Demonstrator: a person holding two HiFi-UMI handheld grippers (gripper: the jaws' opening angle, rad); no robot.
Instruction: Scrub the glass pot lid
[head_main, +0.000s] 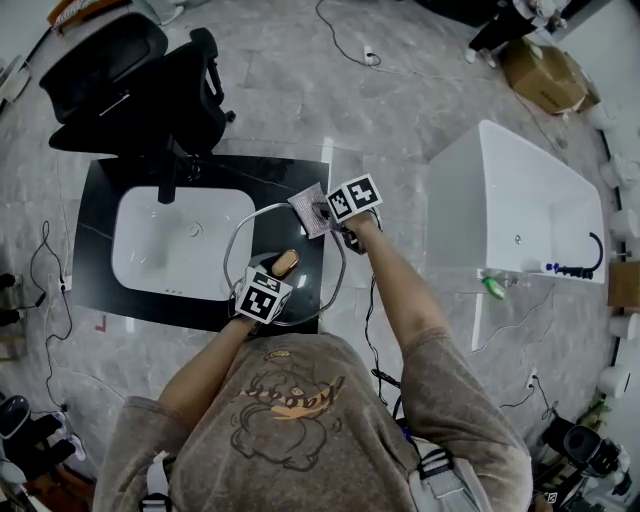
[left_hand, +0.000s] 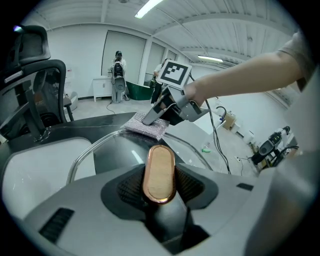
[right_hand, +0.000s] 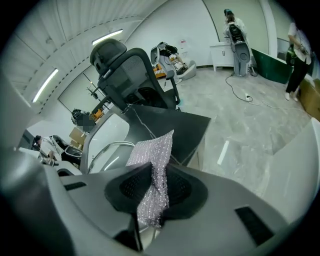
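The glass pot lid with a metal rim lies on the black counter, to the right of the sink. My left gripper is shut on the lid's copper-edged wooden knob, which stands upright between its jaws. My right gripper is shut on a silver scrub pad. In the left gripper view that pad sits at the lid's far rim. In the right gripper view the pad sticks out past the jaws above the rim.
A white sink basin with a black faucet fills the counter's left part. A black office chair stands behind it. To the right is a white bathtub; a cardboard box and cables lie on the floor.
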